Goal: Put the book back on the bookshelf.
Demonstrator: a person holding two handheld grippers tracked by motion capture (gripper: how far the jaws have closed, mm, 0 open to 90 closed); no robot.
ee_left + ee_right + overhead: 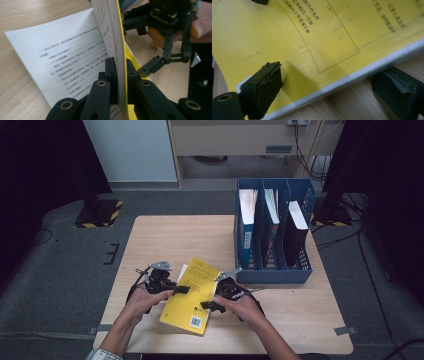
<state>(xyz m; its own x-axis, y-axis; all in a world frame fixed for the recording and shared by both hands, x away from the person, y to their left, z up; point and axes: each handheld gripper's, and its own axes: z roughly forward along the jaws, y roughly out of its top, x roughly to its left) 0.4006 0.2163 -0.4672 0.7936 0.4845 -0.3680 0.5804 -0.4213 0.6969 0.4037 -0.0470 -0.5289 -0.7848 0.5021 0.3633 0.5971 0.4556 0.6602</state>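
A yellow paperback book (192, 295) lies near the front middle of the wooden table (170, 235). My left gripper (180, 290) is at the book's left edge. In the left gripper view, that gripper (119, 68) is shut on the raised yellow cover (122, 50) and a few leaves. The printed white page (62, 57) below them lies open. My right gripper (209, 304) is at the book's right edge and stands open (332, 85). One pad (265, 81) is over the yellow cover (312, 37). The other pad (399, 85) is over the bare wood beside the book.
A blue three-slot file rack (272, 275) stands at the back right of the table with books and magazines upright in it. It is a short way behind my right hand. Bare tabletop stretches to the back left. The table's front edge runs just below the book.
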